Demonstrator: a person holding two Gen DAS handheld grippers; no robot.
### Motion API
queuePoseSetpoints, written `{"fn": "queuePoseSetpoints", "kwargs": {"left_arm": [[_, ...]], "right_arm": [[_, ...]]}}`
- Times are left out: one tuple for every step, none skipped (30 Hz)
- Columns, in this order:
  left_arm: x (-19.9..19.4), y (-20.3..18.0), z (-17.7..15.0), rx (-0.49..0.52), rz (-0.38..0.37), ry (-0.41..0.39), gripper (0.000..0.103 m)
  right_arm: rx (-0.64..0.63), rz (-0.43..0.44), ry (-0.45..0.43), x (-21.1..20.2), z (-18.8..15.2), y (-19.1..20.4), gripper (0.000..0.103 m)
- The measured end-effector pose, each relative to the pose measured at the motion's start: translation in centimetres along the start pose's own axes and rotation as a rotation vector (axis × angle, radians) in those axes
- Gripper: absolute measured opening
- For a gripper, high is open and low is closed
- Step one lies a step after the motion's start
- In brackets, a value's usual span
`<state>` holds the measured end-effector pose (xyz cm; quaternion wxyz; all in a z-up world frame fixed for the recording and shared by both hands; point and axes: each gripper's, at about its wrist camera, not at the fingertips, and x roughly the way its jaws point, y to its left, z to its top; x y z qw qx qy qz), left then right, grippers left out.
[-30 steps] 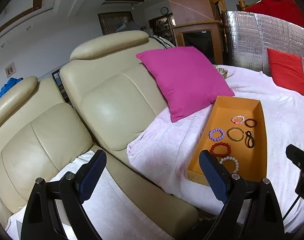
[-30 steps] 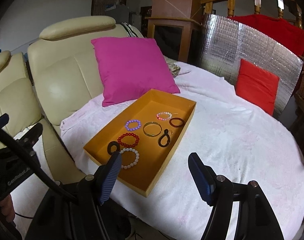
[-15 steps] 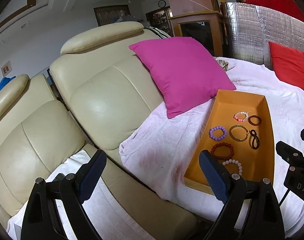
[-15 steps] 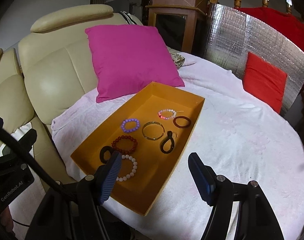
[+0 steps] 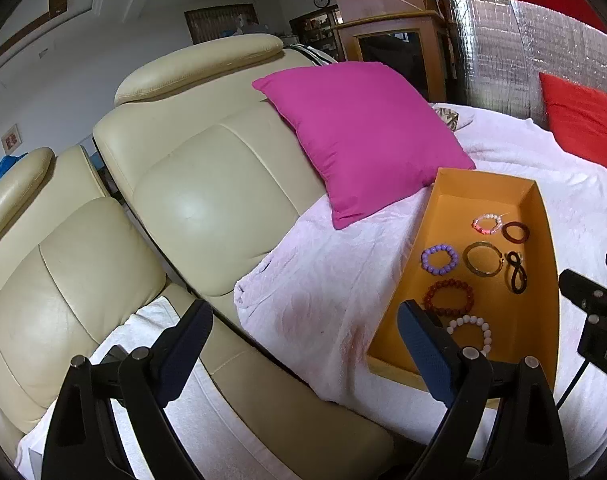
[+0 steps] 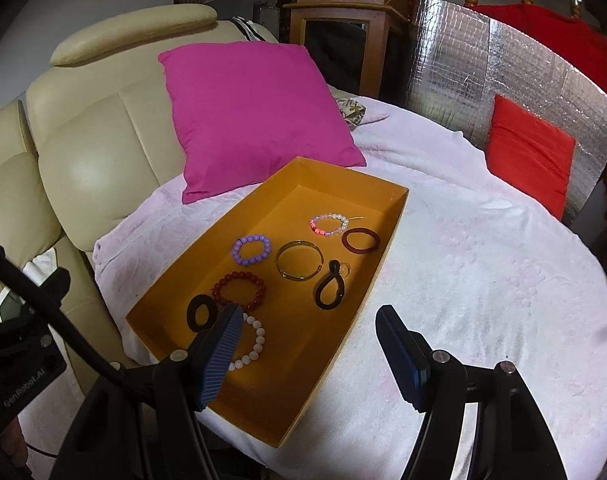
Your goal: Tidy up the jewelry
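Eight pieces: all are seen lying flat inside the orange tray, none on the pink cloth around it.
Tray: it is set on the cloth-covered desk, its far end just beside the magenta cushion.
Far end of tray: the pink-and-white bead bracelet and the brown ring bangle are laid side by side.
Middle of tray: the purple bead bracelet, the gold bangle and the black looped band are spread apart in a row.
Near end of tray: the red bead bracelet, the black ring and the white bead bracelet are found close together, the white one partly hidden behind a finger.
Left tool: released, jaws wide apart, nothing held; it is aimed at the cream sofa left of the tray.
Right tool: released and empty, held over the tray's near end.
Progress: every piece is gathered in the tray and loosely spaced; whether sorting is finished or more arranging is intended cannot be settled from this layout.
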<state>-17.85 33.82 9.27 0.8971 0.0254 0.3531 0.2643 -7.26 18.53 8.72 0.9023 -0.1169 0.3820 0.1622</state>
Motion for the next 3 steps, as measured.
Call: {"fn": "queuePoseSetpoints", "kwargs": {"left_arm": [[0.03,-0.17,0.04,0.006,-0.007,0.004,0.093],[0.00,-0.49,0.13,0.016,-0.014,0.006,0.093],[-0.15,-0.83,0.26,0.026,-0.019,0.004,0.093]], "right_arm": [[0.001,0.000,0.001,0.14,0.02,-0.13,0.072],[-0.001,-0.001,0.003,0.28,0.02,-0.20,0.072],[-0.001,0.001,0.006,0.36,0.00,-0.38,0.072]]}}
